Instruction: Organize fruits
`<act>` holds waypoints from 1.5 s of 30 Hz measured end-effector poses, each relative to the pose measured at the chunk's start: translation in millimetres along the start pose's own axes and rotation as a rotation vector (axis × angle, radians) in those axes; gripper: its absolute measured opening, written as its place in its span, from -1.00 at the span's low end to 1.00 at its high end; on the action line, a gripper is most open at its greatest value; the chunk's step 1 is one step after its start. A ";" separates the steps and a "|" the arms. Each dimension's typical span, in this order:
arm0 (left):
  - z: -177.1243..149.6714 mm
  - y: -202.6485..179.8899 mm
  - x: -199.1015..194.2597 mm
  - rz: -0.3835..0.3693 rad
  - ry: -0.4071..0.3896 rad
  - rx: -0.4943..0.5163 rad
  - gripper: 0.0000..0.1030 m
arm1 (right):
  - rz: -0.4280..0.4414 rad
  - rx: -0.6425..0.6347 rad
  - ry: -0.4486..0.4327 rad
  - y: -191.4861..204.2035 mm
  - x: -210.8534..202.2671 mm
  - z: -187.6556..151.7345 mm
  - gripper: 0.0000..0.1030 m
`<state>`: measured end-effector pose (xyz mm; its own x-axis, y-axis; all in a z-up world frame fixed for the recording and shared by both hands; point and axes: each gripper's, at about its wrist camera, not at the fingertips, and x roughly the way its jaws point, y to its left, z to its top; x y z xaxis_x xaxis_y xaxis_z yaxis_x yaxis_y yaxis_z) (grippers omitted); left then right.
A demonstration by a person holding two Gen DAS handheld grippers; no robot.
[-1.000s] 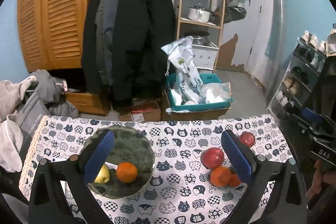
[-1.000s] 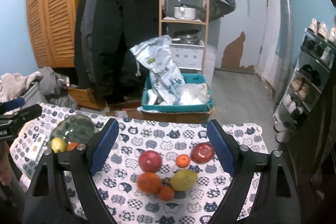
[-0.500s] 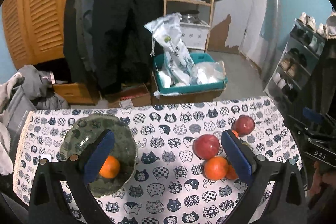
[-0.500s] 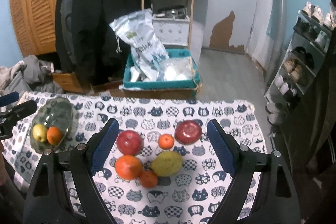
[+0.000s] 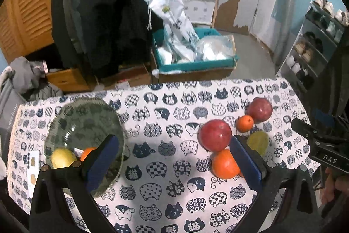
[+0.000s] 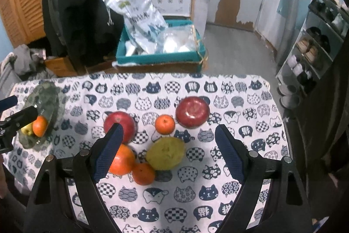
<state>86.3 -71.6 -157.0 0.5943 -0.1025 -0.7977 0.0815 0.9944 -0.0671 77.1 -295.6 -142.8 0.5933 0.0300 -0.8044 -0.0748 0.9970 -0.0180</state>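
Note:
Loose fruit lies on the cat-print tablecloth [image 6: 196,193]: two red apples [image 6: 119,123] [image 6: 192,111], a small mandarin [image 6: 165,124], a yellow-green fruit [image 6: 165,153], a big orange [image 6: 122,159] and a smaller orange [image 6: 143,174]. My right gripper [image 6: 169,153] hangs open above this cluster, its jaws wide around it and nothing held. At the left a green glass plate [image 5: 85,123] holds a yellow fruit [image 5: 63,157] and an orange [image 5: 87,152]. My left gripper [image 5: 173,159] is open and empty between the plate and the red apple [image 5: 214,134].
Beyond the table's far edge, on the floor, sit a teal crate [image 6: 161,56] with plastic bags, cardboard boxes, hanging dark coats [image 5: 104,14] and a wooden shelf. A shoe rack [image 6: 316,40] stands at the right. A grey bag [image 5: 13,102] is at the left.
Both grippers have come down toward the table and tilted further downward, so the plate and fruit look larger and nearer. Their jaws stay wide apart. No fruit has moved.

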 end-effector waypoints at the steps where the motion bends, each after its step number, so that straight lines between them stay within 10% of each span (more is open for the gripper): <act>1: -1.3 -1.1 3.5 -0.003 0.008 0.001 0.99 | -0.003 -0.001 0.009 0.1 4.2 -0.6 0.67; 26: -33.7 -12.5 103.3 0.001 0.225 -0.012 0.99 | 0.023 0.086 0.280 -8.8 107.3 -31.1 0.67; 45: -24.8 -22.0 122.8 -0.035 0.245 -0.017 0.99 | 0.109 0.113 0.381 -2.5 158.2 -45.8 0.42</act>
<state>137.7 -105.4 -268.3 0.3790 -0.1302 -0.9162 0.0841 0.9908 -0.1060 134.5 -296.6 -297.2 0.2463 0.1287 -0.9606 -0.0199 0.9916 0.1277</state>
